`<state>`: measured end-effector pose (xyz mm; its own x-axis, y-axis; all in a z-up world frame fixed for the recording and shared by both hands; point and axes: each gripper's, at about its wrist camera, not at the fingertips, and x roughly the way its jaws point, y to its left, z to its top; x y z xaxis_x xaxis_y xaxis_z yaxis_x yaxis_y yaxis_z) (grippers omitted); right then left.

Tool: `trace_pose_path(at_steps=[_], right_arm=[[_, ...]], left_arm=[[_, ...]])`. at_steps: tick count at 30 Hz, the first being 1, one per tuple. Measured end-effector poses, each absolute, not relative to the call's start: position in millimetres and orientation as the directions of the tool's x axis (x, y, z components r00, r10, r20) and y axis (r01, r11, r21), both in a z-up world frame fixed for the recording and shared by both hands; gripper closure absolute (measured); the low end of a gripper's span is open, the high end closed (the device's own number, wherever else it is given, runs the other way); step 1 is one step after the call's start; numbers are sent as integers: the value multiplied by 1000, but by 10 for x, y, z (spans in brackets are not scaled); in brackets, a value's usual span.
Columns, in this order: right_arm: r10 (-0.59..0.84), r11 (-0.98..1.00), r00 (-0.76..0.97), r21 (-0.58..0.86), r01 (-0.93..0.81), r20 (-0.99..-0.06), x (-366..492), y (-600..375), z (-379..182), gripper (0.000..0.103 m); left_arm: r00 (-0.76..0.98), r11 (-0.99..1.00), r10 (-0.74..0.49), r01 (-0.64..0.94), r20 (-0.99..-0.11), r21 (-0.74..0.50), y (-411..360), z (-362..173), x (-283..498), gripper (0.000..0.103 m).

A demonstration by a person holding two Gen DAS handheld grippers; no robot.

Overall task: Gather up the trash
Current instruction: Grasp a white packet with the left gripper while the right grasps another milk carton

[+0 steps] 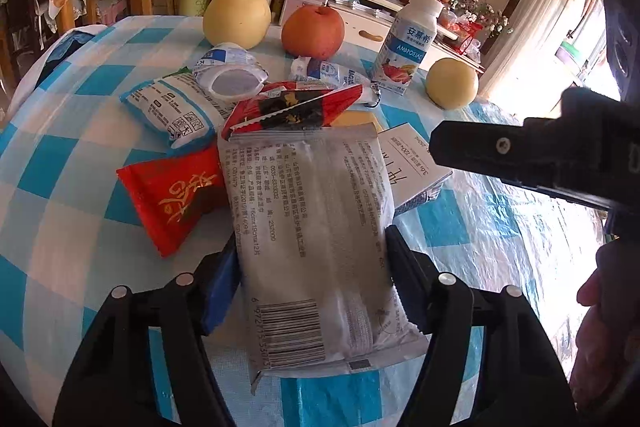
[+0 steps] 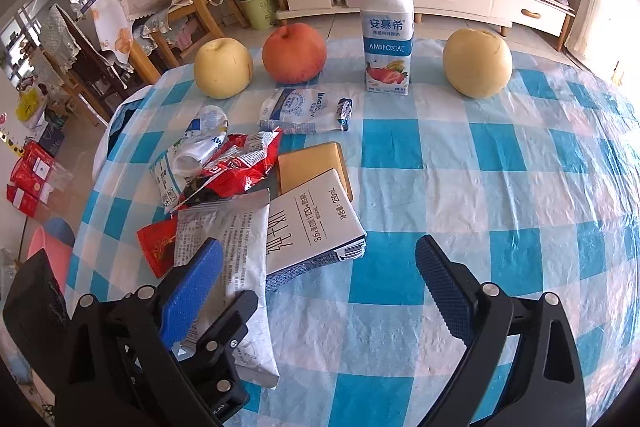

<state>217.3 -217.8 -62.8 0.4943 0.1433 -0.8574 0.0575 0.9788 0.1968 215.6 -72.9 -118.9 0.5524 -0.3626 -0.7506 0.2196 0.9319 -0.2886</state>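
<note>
A white wipes packet [image 1: 312, 211] with a barcode lies lengthwise between the fingers of my left gripper [image 1: 312, 239], whose pads press on its two long edges. It rests on a heap of trash: a red wrapper [image 1: 176, 195], a red-and-black wrapper [image 1: 296, 107], a blue-and-white pouch [image 1: 172, 107] and a flattened milk carton [image 2: 308, 227]. My right gripper [image 2: 318, 287] hangs wide open just right of the packet [image 2: 236, 239], over the carton's corner and bare cloth. One of its black fingers [image 1: 480, 147] shows from the side above the carton.
A yoghurt bottle [image 2: 387, 31], a red apple [image 2: 294, 53] and two pears [image 2: 223, 67] [image 2: 477, 63] stand along the far side of the round checkered table [image 2: 480, 187]. Crumpled white-and-blue wrappers [image 2: 300, 111] lie before them. Chairs and a cabinet stand beyond. A hand [image 1: 600, 307] is at the right.
</note>
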Motion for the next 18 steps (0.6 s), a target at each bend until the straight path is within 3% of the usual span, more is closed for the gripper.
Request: trace_pose_path(at_steps=[13,18], right_arm=[[131,965,453,218,145,-882,2293,-2344,-814,8],[217,922,407,324,214,-887,2304,-2455,-946,8]], left_arm=[[570,890,-451,239,-687,-388,-445,-910,2034,41],[613,883,-449,193,-650,-428,-108,-753,2057,41]])
